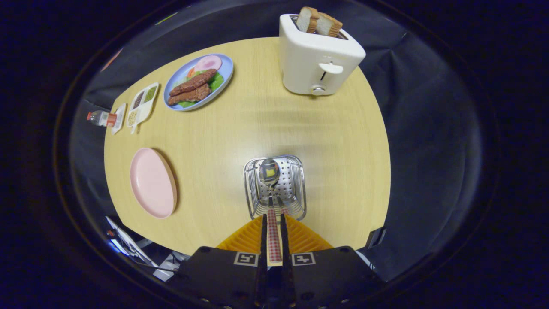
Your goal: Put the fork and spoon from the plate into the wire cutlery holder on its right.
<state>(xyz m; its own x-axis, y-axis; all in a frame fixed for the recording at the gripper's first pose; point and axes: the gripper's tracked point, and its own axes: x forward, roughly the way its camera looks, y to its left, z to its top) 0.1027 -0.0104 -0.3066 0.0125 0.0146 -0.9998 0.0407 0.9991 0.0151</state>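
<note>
Spoon (270,171) clamped by handle between gripper (274,231) fingers, bowl ahead inside holder (300,189); likely light, stiff, slippery.

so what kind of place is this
Likely a mock dining setup in a booth: a wooden table, a toaster holding bread, a plate of food. The tongs grip a spoon over the cutlery holder.

Light wooden table (334,141), black cloth wall (429,128)
</note>
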